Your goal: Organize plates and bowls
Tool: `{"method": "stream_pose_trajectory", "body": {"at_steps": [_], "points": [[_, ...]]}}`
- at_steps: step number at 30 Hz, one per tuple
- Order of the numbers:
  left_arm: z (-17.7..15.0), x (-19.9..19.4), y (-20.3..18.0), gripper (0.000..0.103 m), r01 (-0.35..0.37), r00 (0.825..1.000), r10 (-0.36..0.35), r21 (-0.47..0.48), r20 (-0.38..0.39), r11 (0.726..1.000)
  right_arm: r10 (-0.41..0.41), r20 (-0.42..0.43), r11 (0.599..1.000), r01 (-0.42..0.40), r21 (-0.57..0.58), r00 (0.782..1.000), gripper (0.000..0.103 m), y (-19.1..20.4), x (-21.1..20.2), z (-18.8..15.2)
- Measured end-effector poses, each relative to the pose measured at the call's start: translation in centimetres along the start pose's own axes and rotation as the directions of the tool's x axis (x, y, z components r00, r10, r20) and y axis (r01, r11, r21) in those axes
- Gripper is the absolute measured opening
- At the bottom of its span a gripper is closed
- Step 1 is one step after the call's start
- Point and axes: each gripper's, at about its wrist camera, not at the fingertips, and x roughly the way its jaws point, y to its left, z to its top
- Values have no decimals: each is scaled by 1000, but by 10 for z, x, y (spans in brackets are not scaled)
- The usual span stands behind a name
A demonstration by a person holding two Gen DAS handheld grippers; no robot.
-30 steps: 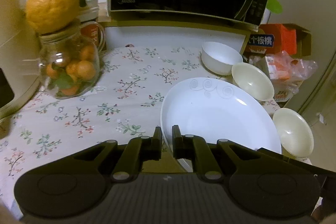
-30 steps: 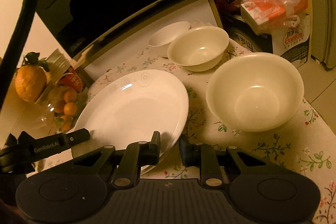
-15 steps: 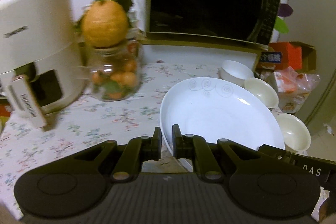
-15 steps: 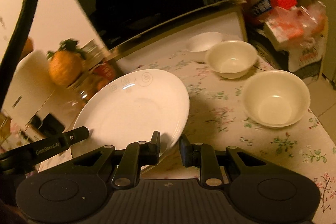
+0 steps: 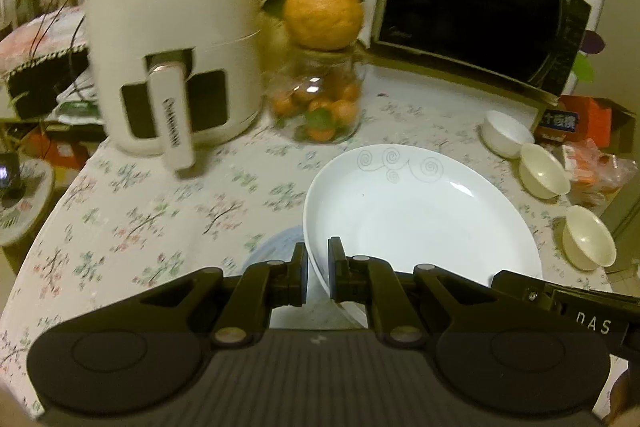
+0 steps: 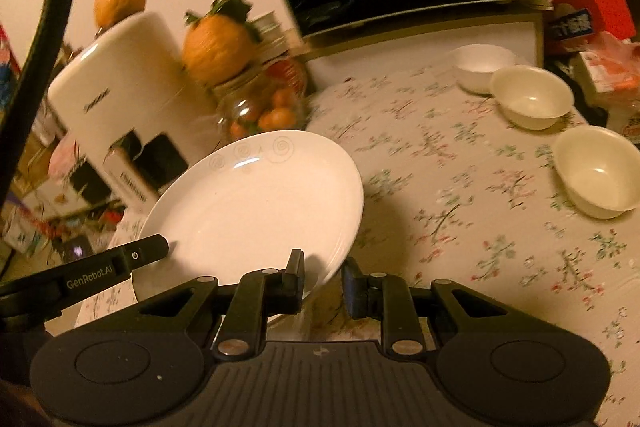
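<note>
White, round, shallow ceramic plate [image 5: 420, 211] with grey swirl marks on its far rim is up off the floral tablecloth [image 5: 160, 195], tilted, held at its near edge from both sides. Left gripper [image 5: 318, 277] is clenched on the plate's near-left rim, one finger under and one over the lip. Right gripper [image 6: 322, 285] sits at the near-right rim; its left finger is on the plate face, its right finger looks slightly off the edge, so the grip seems loose or partial, hard to be sure. Three small bowls stay on the cloth at far right: a white ceramic bowl [image 6: 482, 67] nearest the black microwave [image 5: 472, 11], a cream bowl [image 6: 530, 101] just beside it, and a second cream bowl [image 6: 596, 171] nearer, apart from the other two. A white air fryer [image 5: 172, 39] and a glass jar of small oranges [image 5: 318, 103] with a big orange fruit on top stand far left. Step in hand, by my read: carrying the plate toward a clear patch of cloth on the left side, away from the bowls. Next move calls for levelling the plate, lowering it flat onto the cloth short of the jar and fryer, then releasing both grippers. After that the bowls probably need gathering or nesting. Risk: plate slips if the right side lets go early.
</note>
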Motion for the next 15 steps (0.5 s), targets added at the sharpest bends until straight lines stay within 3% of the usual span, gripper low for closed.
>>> {"method": "stream_pose_trajectory", "body": {"at_steps": [15], "points": [[-22, -8, 34, 8, -19, 999, 18, -36, -31, 999, 0, -67, 998, -4, -59, 998, 20, 33, 9, -16]]}}
